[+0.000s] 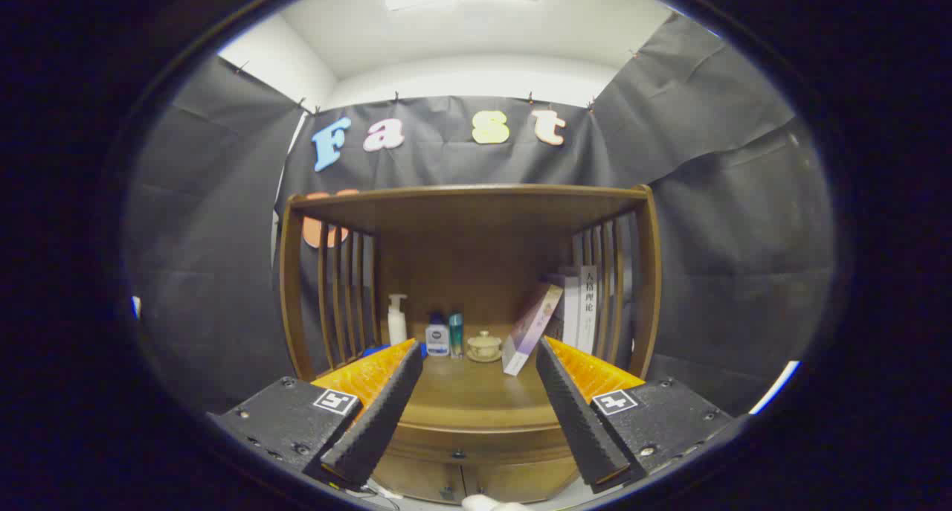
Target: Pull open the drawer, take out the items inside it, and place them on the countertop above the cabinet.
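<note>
A brown wooden cabinet (468,221) stands ahead against the booth wall, with slatted sides and a roof over its countertop (472,396). Below the countertop's rounded front edge sits the drawer front (476,445) with a small knob, closed. Beneath it are two cabinet doors (476,483). My gripper (480,351) is open, with its fingers spread wide over the front of the countertop and nothing between them. The drawer's contents are hidden.
At the back of the countertop stand a white pump bottle (397,319), a small blue-capped bottle (437,338), a teal tube (456,335) and a lidded cup (484,345). A leaning box (530,329) and upright books (581,308) fill the right side.
</note>
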### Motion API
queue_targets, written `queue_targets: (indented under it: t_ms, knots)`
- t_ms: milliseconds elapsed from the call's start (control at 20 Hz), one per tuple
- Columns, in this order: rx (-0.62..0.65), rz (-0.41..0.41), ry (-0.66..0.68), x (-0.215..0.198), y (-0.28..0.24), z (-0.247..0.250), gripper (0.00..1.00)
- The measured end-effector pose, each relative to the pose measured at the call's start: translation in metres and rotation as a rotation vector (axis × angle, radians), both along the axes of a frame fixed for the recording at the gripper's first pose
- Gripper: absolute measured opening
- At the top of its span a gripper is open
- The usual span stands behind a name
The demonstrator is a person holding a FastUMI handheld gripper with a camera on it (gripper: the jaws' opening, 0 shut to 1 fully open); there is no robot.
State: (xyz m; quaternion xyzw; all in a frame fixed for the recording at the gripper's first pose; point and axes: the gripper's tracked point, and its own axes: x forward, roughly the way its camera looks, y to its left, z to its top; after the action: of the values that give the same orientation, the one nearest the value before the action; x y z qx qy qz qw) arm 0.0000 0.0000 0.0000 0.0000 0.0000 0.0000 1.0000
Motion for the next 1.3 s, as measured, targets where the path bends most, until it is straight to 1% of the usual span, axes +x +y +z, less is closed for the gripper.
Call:
queue_targets:
  t_ms: [50,200,300,400,550,700,850,950,1100,1300]
  knots:
    - [-0.010,0.001,0.005,-0.002,-0.001,-0.001,1.00]
    - [0.014,-0.071,0.035,-0.002,-0.029,-0.003,1.00]
    - [0.047,-0.105,0.035,-0.007,-0.036,-0.005,1.00]
    - [0.050,-0.120,0.012,-0.015,-0.035,-0.007,1.00]
    - [0.014,-0.132,-0.004,-0.016,-0.030,-0.012,1.00]
    - [-0.025,-0.129,0.004,-0.013,-0.024,-0.016,1.00]
    - [-0.055,-0.118,-0.003,-0.019,-0.017,-0.019,1.00]
    - [-0.036,-0.097,-0.012,-0.025,-0.018,-0.017,1.00]
    - [-0.013,-0.093,-0.029,-0.025,-0.020,-0.018,0.99]
    - [0.009,-0.070,-0.024,-0.009,-0.011,-0.038,0.99]
